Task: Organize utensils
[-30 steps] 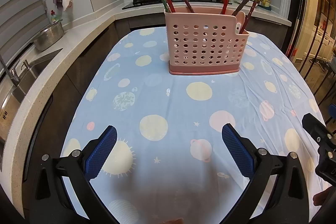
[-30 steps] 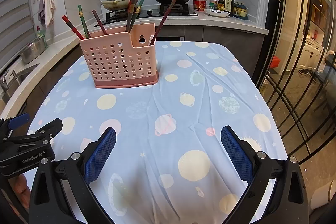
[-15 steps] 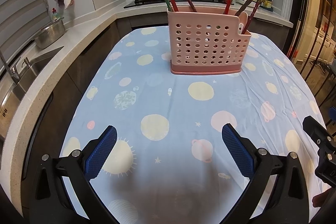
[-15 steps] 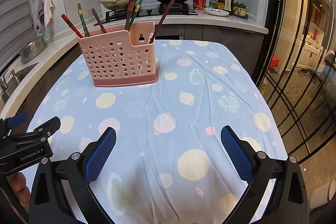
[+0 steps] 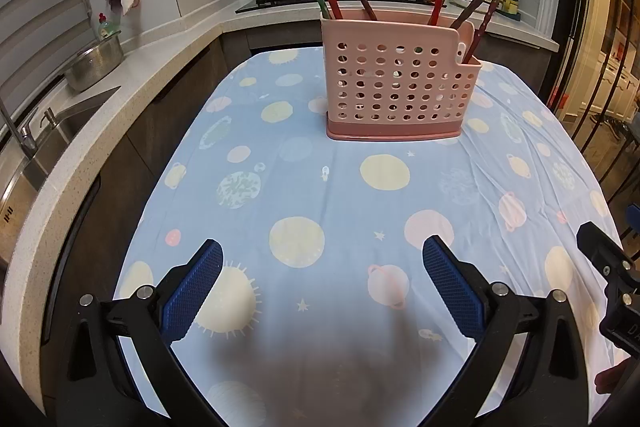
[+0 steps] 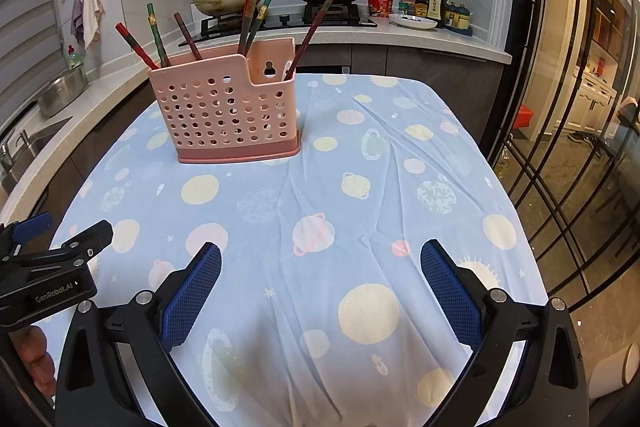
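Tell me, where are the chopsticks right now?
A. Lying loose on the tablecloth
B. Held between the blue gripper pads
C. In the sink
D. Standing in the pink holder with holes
D: the chopsticks all stand leaning in the pink holder on the tablecloth, while the left gripper and right gripper are both open with nothing between their pads.
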The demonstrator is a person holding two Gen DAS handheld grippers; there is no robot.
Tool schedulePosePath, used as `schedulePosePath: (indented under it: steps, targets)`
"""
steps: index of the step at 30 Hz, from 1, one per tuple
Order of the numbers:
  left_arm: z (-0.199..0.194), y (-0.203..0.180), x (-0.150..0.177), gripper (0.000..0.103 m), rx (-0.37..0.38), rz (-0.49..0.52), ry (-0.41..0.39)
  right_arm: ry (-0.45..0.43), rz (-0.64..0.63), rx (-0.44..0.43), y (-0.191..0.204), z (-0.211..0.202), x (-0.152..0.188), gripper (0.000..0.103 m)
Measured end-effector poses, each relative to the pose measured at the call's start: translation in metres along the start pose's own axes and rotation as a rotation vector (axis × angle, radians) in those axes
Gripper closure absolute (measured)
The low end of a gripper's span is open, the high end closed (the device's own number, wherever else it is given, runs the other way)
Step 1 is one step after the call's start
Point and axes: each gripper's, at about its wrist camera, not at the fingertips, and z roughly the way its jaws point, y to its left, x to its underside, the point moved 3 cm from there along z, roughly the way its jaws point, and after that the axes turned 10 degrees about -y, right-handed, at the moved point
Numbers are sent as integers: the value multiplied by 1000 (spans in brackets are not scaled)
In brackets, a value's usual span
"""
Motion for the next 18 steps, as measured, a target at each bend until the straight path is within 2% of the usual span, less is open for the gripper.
schedulePosePath:
  steps: [18]
  targets:
    - [0, 7, -6, 7, -14, -25, -11, 7, 13, 20, -8, 4, 0, 7]
